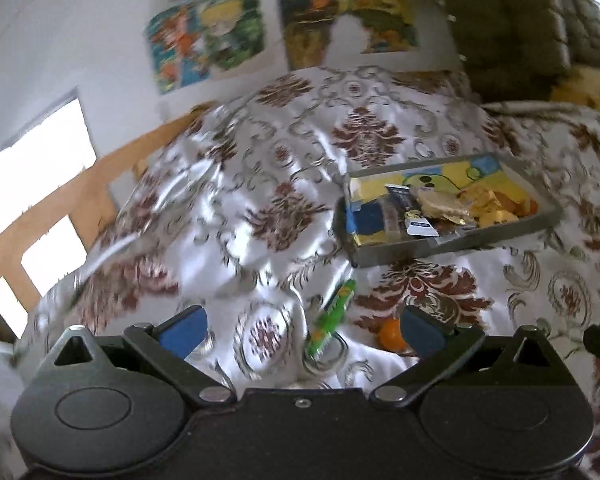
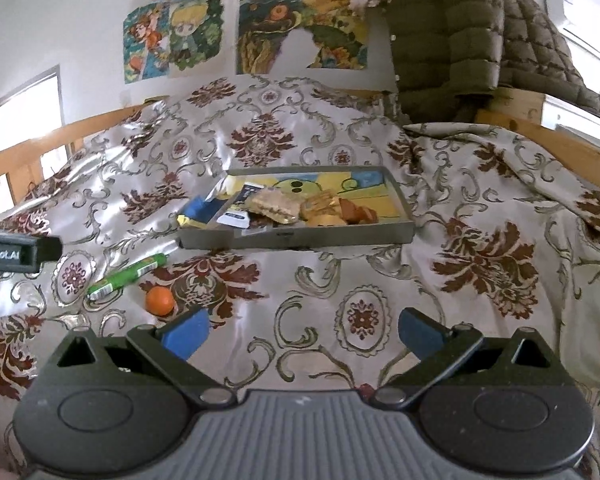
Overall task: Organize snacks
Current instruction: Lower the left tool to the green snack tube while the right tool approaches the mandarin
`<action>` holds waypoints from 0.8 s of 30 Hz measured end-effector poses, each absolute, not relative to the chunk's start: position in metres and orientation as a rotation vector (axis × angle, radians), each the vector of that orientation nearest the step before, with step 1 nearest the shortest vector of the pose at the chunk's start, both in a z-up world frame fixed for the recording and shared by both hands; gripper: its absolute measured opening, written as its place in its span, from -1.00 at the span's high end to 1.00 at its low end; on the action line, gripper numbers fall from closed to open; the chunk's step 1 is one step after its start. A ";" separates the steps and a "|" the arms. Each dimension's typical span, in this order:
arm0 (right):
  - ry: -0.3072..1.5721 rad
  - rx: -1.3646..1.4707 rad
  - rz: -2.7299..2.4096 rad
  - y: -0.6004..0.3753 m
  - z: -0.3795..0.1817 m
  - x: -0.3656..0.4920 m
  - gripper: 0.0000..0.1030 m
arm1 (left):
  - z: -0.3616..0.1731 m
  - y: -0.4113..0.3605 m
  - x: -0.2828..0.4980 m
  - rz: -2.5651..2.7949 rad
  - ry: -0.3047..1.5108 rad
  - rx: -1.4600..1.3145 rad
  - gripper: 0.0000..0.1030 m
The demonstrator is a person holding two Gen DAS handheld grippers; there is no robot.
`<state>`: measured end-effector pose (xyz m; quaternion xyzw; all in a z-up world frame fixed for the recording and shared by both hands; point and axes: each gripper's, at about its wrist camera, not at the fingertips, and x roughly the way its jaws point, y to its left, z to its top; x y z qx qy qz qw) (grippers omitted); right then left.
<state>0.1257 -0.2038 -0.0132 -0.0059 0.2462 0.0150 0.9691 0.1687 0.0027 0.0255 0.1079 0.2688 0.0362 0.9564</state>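
Observation:
A grey tray [image 2: 300, 237] [image 1: 452, 249] with a yellow and blue picture inside lies on the patterned bedspread and holds several wrapped snacks [image 2: 276, 206] [image 1: 440, 204]. Loose on the cloth in front of it lie a green tube-shaped snack pack [image 2: 126, 276] [image 1: 332, 316] and a small orange fruit [image 2: 161, 301] [image 1: 392, 336]. My left gripper [image 1: 302, 332] is open just above the green pack, which lies between its blue fingers; the fruit sits by the right finger. My right gripper [image 2: 304, 334] is open over bare cloth, right of the fruit. The left gripper's black body [image 2: 18, 254] shows at the left edge.
The white and brown satin bedspread [image 2: 460, 264] is rumpled, with a raised fold at the right. A wooden bed rail [image 2: 40, 156] runs along the left and far right. A quilted olive jacket [image 2: 480, 32] hangs at the back right under cartoon posters [image 2: 300, 32] on the wall.

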 end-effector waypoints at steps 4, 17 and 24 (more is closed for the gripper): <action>0.525 -0.029 0.047 -0.194 -0.014 0.136 -1.00 | 0.024 0.015 0.189 0.044 0.565 0.213 -0.99; 0.549 -0.075 0.134 -0.172 -0.010 0.170 -1.00 | 0.011 0.037 0.230 -0.058 0.611 0.205 -0.99; 0.533 -0.229 0.271 -0.140 -0.023 0.198 -1.00 | 0.002 0.049 0.247 -0.082 0.594 0.253 -0.99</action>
